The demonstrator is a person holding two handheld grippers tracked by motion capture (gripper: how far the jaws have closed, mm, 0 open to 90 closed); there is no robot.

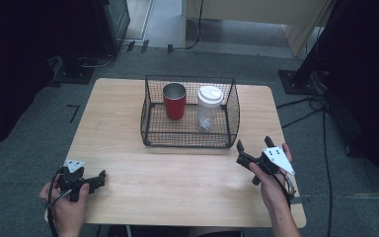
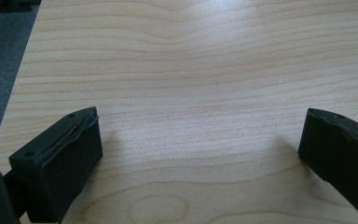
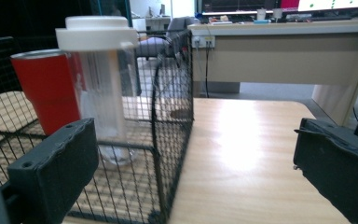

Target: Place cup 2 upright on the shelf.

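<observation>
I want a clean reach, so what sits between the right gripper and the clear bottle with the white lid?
The wire basket's near-right wall stands between the right gripper and the clear bottle, plain in the right gripper view.

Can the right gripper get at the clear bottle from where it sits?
Probably yes, from above. The right gripper is open, near the wire basket's front right corner. The basket wall blocks a level approach, but its top is open and the clear bottle stands upright.
</observation>
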